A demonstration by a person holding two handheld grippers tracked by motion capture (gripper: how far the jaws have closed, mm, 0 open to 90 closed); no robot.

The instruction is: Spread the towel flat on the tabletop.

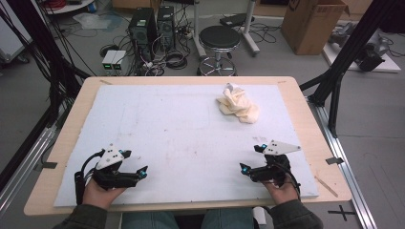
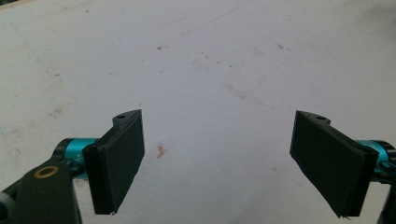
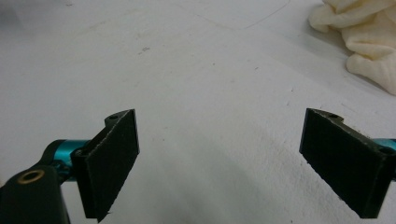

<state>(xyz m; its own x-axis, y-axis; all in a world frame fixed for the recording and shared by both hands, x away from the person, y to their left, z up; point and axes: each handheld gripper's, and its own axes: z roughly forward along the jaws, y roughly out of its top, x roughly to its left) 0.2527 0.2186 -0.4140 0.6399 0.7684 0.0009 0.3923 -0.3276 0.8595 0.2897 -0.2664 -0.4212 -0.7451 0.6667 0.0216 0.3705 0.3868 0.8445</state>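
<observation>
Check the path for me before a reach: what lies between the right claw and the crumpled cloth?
Nothing: bare white mat between right claw and cloth, per high view.

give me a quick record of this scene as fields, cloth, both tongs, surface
cloth: crumpled cream cloth, lying on the far right part of the mat, untouched
left tongs: left tongs near the front left of the mat, jaws open, nothing between them
right tongs: right tongs near the front right, jaws open, nothing between them; cloth lies ahead of them, apart
surface: white foam mat on a wooden table, with faint marks
nearer to cloth: right tongs
</observation>
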